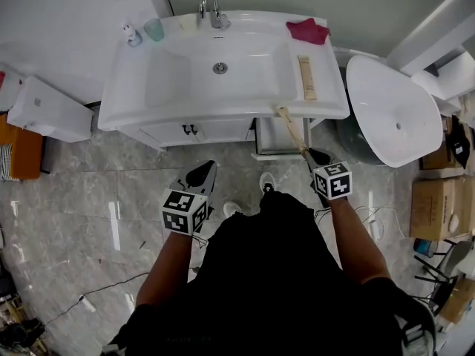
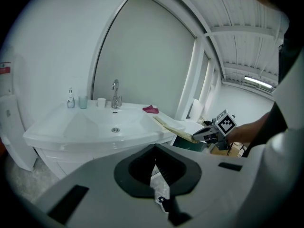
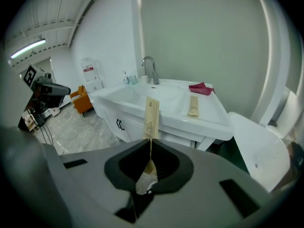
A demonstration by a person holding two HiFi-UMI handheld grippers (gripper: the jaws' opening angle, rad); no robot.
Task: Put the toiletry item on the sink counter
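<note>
Black clothes of the person fill the bottom of the head view. Just past them are two grippers, each with a cube of black and white squares.

Tiny print runs down the long tan packet [image 1: 292, 130], but it is too small to read. A white box on the far wall has a red label, also too small to read.

The right gripper [image 1: 310, 155] has its jaws shut tight on the near end of the long tan packet. The packet sticks out straight from the jaws. Its far end reaches the front right corner of the sink counter [image 1: 223, 114]. I cannot tell if it touches.

The left gripper [image 1: 204, 171] is over the floor, in front of the counter. Its jaws are pressed together and hold nothing I can name.

A second tan packet [image 1: 306, 77] lies flat near the right edge of the counter. A red cloth [image 1: 306, 30] sits at the back right corner. A green cup [image 1: 154, 28] and a small bottle [image 1: 132, 34] stand at the back left corner, left of the tap [image 1: 211, 7]. I cannot see inside the cup.
</note>
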